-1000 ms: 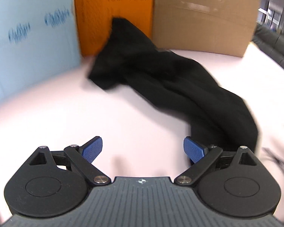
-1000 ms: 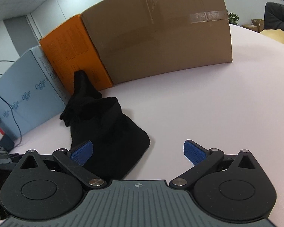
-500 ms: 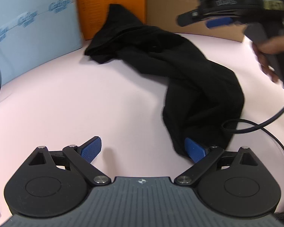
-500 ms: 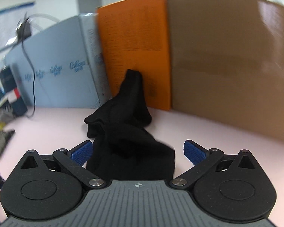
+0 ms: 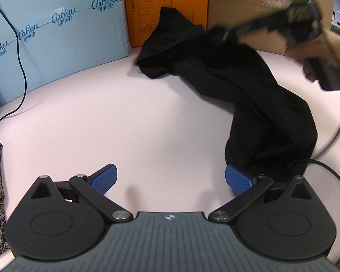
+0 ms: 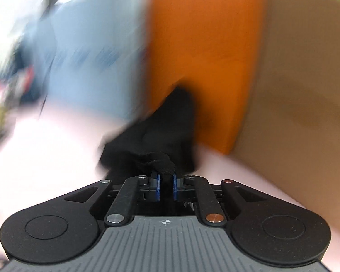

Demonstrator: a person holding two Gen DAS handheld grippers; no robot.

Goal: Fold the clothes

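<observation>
Right gripper: jaws have just been closing and now pinch a bunched fold of the black garment, lower centre of the blurred right wrist view. Left gripper: jaws have just been opening and stand wide over bare pink table; its right pad sits at the cloth's near end. Garment runs diagonally from lower right up to the orange box.

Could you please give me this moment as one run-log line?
task: fold clothes | right gripper: just closed, pinching a fold of black garment | left gripper: open, empty, beside garment's near end | surface: pink table
</observation>
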